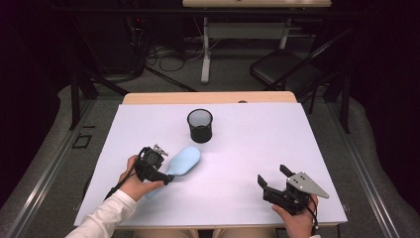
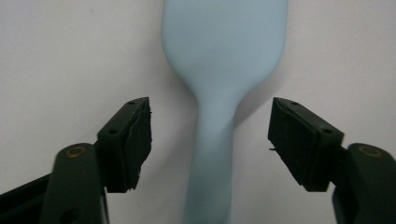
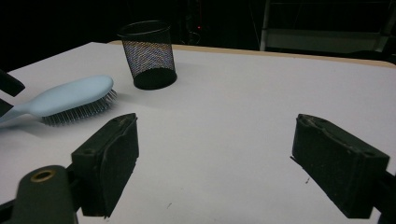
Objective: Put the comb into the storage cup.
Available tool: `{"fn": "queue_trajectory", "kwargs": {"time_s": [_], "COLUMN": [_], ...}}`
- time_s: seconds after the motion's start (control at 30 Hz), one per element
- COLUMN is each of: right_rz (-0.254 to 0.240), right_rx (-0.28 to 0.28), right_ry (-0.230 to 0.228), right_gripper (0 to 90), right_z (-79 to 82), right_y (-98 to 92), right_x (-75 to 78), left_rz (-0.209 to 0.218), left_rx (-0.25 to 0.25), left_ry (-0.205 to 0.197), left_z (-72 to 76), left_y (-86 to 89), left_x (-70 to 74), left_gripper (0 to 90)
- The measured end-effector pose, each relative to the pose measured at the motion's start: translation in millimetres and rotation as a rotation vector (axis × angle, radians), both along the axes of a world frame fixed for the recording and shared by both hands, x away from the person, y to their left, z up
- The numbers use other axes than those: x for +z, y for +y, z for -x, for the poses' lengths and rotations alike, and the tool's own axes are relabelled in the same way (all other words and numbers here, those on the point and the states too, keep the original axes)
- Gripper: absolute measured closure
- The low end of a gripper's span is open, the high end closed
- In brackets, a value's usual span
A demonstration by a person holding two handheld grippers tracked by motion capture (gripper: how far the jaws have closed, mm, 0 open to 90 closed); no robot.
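Two grippers work over a white table (image 1: 247, 163). High view: the left gripper (image 1: 166, 177) sits at the near left, over the handle of a light-blue hairbrush (image 1: 183, 161). The brush lies flat, head pointing to the far right toward a black mesh cup (image 1: 200, 125), which stands upright near the middle of the far half, near the brush head but apart from it. Cup interior looks dark; contents cannot be told here. The right gripper (image 1: 272, 176) is at the near right, well apart from brush and cup, jaws spread with nothing between them.

Left gripper view: left gripper (image 2: 210, 140) jaws stand on either side of the hairbrush (image 2: 219, 93) handle. Gaps show on both sides; pads do not touch it, so there is no grip.

Right gripper view: right gripper (image 3: 215, 154) jaws wide apart over bare table (image 3: 243, 102). Hairbrush (image 3: 74, 98) at far left, bristles down. Mesh cup (image 3: 148, 55) upright beyond it; nothing seen through the mesh.
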State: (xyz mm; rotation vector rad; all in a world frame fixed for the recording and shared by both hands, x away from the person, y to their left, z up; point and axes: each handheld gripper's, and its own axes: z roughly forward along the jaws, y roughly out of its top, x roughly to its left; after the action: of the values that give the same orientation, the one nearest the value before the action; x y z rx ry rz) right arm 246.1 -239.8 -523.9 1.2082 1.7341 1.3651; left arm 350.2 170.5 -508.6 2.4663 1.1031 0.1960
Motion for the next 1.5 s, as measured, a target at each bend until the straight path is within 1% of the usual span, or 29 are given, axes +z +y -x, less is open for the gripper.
{"fn": "queue_trajectory", "kwargs": {"time_s": [0.1, 0.3, 0.5, 0.57, 0.67, 0.73, 0.8, 0.87, 0.97, 1.1, 1.2, 1.23, 1.33, 1.47, 1.5], "right_rz": [0.000, 0.003, 0.003, 0.001, 0.001, 0.001, 0.003, 0.002, 0.002, 0.003, 0.000, 0.001, 0.003, 0.000, -0.001], "right_rx": [0.000, 0.001, 0.001, 0.001, 0.001, 0.001, 0.001, 0.001, 0.002, 0.002, 0.001, 0.001, 0.002, 0.002, 0.001], "right_ry": [0.000, 0.001, 0.000, 0.001, 0.001, 0.001, 0.000, 0.001, 0.001, 0.000, 0.001, 0.001, -0.001, -0.001, -0.001], "right_gripper": [14.2, 14.2, 14.2, 14.2, 14.2, 14.2, 14.2, 14.2, 14.2, 14.2, 14.2, 14.2, 14.2, 14.3, 14.2], "right_z": [0.0, -0.2, -0.1, -0.1, 0.0, 0.0, -0.1, -0.1, -0.1, 0.1, 0.1, 0.1, 0.0, -0.1, 0.0], "right_y": [-0.1, -0.2, -0.1, 0.1, 0.3, 0.3, -0.1, 0.0, 0.1, -0.1, -0.1, 0.0, -0.2, -0.2, -0.1], "right_x": [-0.1, -0.1, -0.1, -0.1, -0.1, -0.1, -0.1, -0.1, -0.1, 0.0, 0.0, 0.0, 0.0, -0.1, -0.1], "left_rz": [-0.006, -0.031, -0.049, -0.062, -0.069, -0.070, -0.061, -0.065, -0.069, -0.060, -0.058, -0.067, -0.053, -0.056, -0.051], "left_rx": [-0.001, 0.001, 0.006, 0.001, -0.008, -0.012, -0.019, -0.018, -0.025, -0.013, -0.024, -0.032, -0.038, -0.042, -0.044], "left_ry": [0.004, 0.001, 0.019, 0.019, 0.015, 0.016, 0.025, 0.035, 0.029, 0.046, 0.050, 0.050, 0.046, 0.038, 0.040], "left_z": [0.3, 1.2, 1.9, 1.6, 1.1, 0.9, 0.4, 0.2, 0.2, -0.6, -1.5, -2.2, -3.0, -3.6, -3.7], "left_y": [-0.5, -1.5, -2.9, -3.4, -3.9, -4.6, -4.6, -5.2, -6.4, -6.8, -7.4, -7.1, -7.4, -8.3, -8.6], "left_x": [-0.4, -0.6, -2.0, -3.1, -4.5, -5.2, -6.1, -7.2, -8.3, -9.6, -11.3, -11.5, -12.7, -13.2, -13.3], "left_gripper": [34.2, 34.2, 34.8, 34.8, 34.9, 36.3, 41.0, 41.2, 42.0, 42.1, 43.5, 43.9, 49.2, 51.6, 52.9]}}
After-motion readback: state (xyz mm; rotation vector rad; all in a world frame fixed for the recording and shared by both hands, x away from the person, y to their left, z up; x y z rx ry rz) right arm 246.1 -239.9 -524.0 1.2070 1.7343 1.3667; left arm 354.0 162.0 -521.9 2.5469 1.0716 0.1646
